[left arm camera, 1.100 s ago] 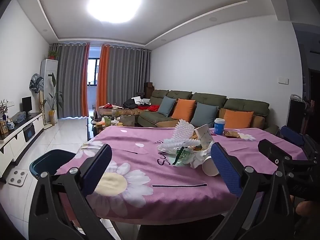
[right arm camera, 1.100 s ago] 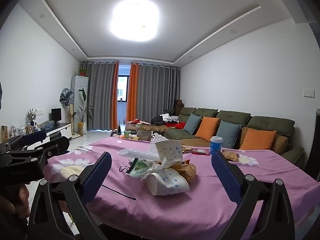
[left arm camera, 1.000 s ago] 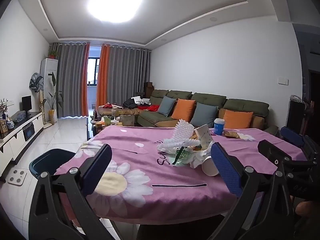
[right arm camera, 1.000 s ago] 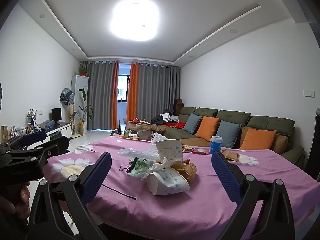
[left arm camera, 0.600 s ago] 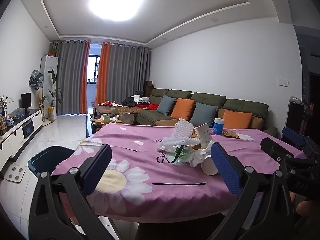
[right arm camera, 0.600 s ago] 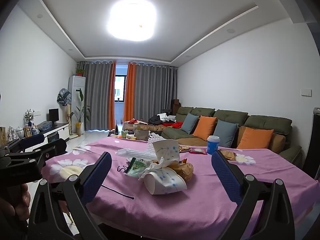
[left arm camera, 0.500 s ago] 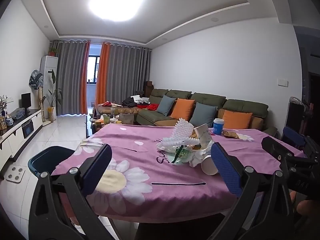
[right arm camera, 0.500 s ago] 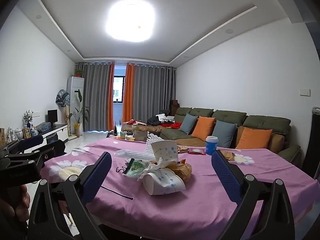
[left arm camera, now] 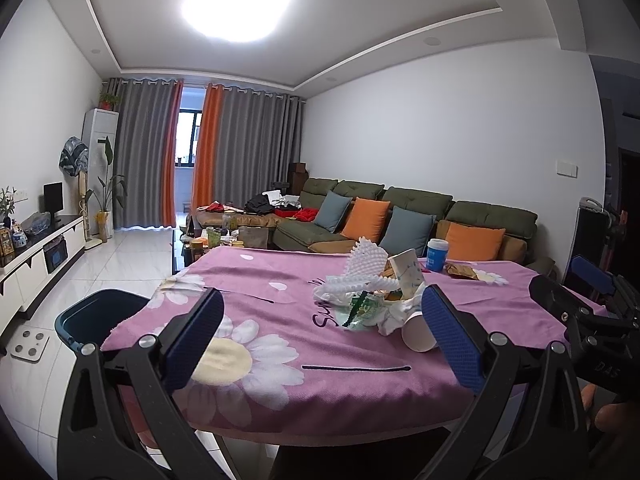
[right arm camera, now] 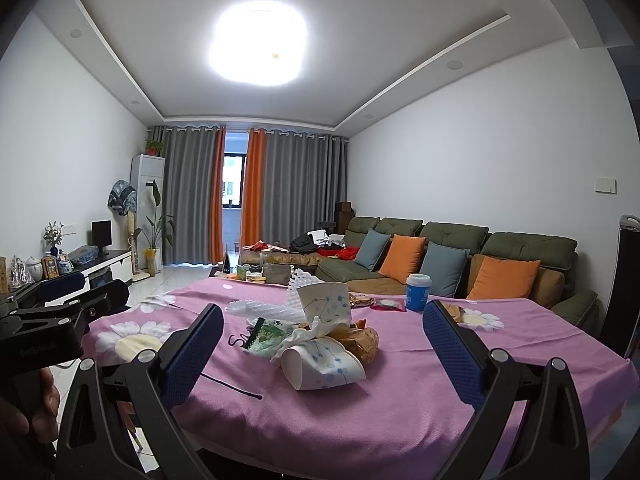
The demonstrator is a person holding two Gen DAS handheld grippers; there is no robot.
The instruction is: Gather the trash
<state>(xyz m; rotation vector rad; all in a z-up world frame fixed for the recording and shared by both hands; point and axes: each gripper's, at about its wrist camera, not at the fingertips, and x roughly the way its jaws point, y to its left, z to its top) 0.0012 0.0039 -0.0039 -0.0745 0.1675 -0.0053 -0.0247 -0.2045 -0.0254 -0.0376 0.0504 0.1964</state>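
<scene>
A: Both tongs stood wide open and empty at the near edge of the bench (right arm camera: 400,408), the left tongs (left arm camera: 320,336) beside the right tongs (right arm camera: 322,346).

B: And the trash?

A: The trash pile (right arm camera: 316,332) lay mid-bench on the purple daisy cloth: a tipped paper cup (right arm camera: 322,366) nearest, white foam netting (left arm camera: 362,270) and a green wrapper (right arm camera: 267,334) behind. A blue cup (right arm camera: 418,292) stood farther back.

B: Beyond?

A: A dark bin (left arm camera: 94,316) sat on the floor left of the bench; a green sofa (right arm camera: 460,256) lined the wall.
</scene>
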